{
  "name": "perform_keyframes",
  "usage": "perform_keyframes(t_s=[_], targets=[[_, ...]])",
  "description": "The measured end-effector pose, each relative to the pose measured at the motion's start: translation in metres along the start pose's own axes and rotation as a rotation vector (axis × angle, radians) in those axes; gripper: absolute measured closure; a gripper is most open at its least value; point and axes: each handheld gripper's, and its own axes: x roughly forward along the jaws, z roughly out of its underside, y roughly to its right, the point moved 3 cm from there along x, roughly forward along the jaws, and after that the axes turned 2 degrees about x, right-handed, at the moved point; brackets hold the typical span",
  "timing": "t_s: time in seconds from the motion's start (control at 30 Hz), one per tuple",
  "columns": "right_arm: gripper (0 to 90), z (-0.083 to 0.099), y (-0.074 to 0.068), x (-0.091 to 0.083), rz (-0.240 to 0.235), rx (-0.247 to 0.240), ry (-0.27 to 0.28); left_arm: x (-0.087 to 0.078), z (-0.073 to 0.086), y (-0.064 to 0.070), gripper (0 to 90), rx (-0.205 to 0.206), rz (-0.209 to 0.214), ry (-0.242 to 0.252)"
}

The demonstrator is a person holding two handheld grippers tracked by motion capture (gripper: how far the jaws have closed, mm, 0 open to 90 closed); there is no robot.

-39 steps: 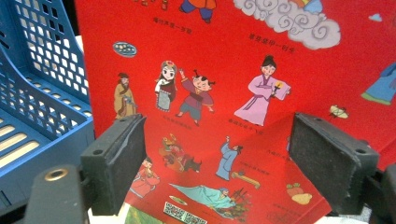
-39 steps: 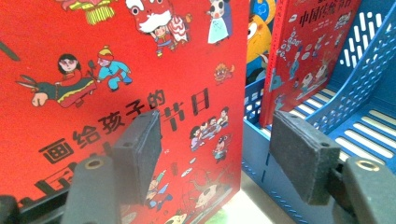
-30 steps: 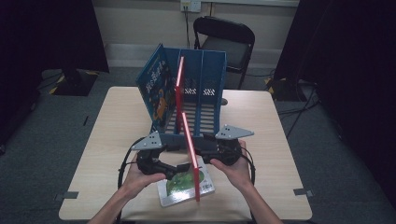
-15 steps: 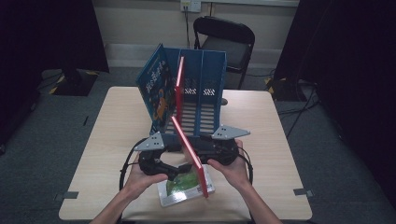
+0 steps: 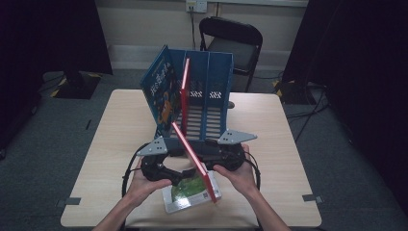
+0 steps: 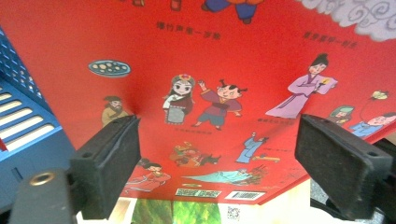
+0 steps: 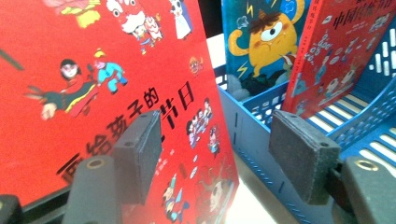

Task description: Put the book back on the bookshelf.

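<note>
High view: the left gripper [image 5: 161, 168] is held at about 7 o'clock of the table [image 5: 115, 144], jaws spread wide with nothing pinched. The red book [image 5: 192, 159] is propped on edge between both tools, above a green book [image 5: 187, 192]. At 5 o'clock the right gripper [image 5: 226, 156] is spread too. The blue rack [image 5: 211, 91] is seen at 12.

Black folding chair [image 5: 234, 45] is standing beyond the table's [image 5: 115, 125] far edge. Wall outlet [image 5: 196, 6] is sitting on the far wall above it. Dark curtains [image 5: 53, 33] are hanging far left and right; grey carpet [image 5: 43, 144] is lying underneath.
</note>
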Motion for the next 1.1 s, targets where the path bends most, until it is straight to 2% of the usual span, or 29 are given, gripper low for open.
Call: perform_keyframes(t_s=[0.17, 0.47, 0.73, 0.87, 1.0, 1.1], targets=[[39.8, 0.007, 0.002, -0.007, 0.001, 0.007, 0.011, 0.000, 0.000, 0.000, 14.8, -0.001, 0.000, 0.003], [39.5, 0.006, 0.000, -0.033, 0.020, 0.015, 0.040, 0.000, 0.000, 0.000, 15.1, 0.000, 0.001, 0.002], [37.9, 0.013, -0.009, -0.060, 0.021, 0.020, 0.051, 0.000, -0.001, 0.000, 15.5, -0.002, -0.003, 0.000], [35.5, 0.016, -0.016, -0.072, 0.008, 0.019, 0.050, 0.001, -0.001, 0.000, 15.5, 0.000, -0.003, -0.002], [32.2, 0.019, -0.021, -0.084, 0.016, 0.028, 0.051, 0.002, 0.000, 0.000, 15.6, 0.002, -0.003, -0.008], [32.2, 0.020, -0.026, -0.092, 0.014, 0.018, 0.053, 0.002, 0.000, 0.000, 15.7, 0.000, -0.003, -0.006]])
